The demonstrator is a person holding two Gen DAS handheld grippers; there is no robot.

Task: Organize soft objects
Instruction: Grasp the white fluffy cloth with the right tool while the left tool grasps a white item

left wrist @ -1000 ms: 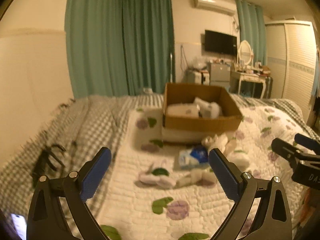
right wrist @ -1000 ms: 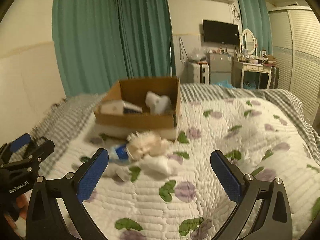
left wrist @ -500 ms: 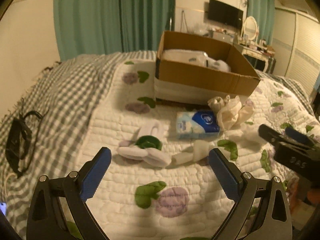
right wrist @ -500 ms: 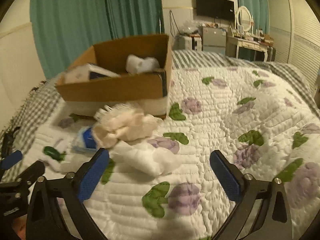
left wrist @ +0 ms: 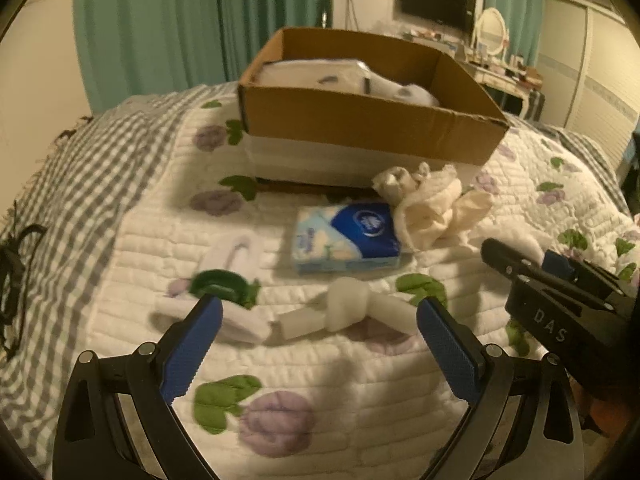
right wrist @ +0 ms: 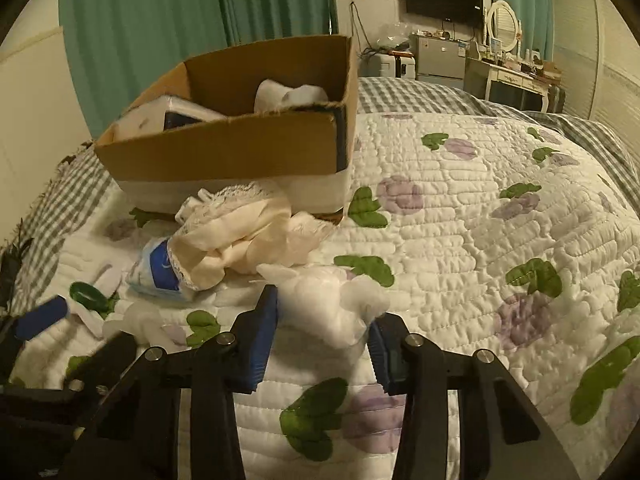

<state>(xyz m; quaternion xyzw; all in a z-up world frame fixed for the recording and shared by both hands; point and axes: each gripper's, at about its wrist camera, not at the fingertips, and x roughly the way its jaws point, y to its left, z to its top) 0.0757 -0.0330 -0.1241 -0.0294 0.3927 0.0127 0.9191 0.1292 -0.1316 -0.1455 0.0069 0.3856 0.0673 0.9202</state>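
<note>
- The right tongs (right wrist: pixel 320 332) are closed down onto a white crumpled bundle (right wrist: pixel 328 300), their blue pads pressing it from both sides as it lies on the quilt (right wrist: pixel 460 208).
- The left tongs (left wrist: pixel 316 340) stand wide, holding nothing, low over the quilt; a knotted white sock (left wrist: pixel 348 308) lies just ahead, between their tips.
- Beside that knot, to the left, lies a flat white piece with a green band (left wrist: pixel 218 280), close to the left fingertip.
- A blue and white tissue pack (left wrist: pixel 346 238) lies farther up the bed, touching a cream lace-edged cloth (left wrist: pixel 432 204) heaped at its right.
- In the right wrist view the cream cloth (right wrist: pixel 240 236) partly covers the pack (right wrist: pixel 160 268) and sits just behind the gripped bundle.
- A cardboard box (left wrist: pixel 360 120) stands behind the pile on the quilt; 2 or more white soft things lie inside it, 1 a wrapped pack (right wrist: pixel 168 114) and another a white lump (right wrist: pixel 288 94).
- The right tongs also show at the right edge of the left wrist view (left wrist: pixel 560 280).
- A grey checked blanket (left wrist: pixel 80 168) covers the bed's left side.
</note>
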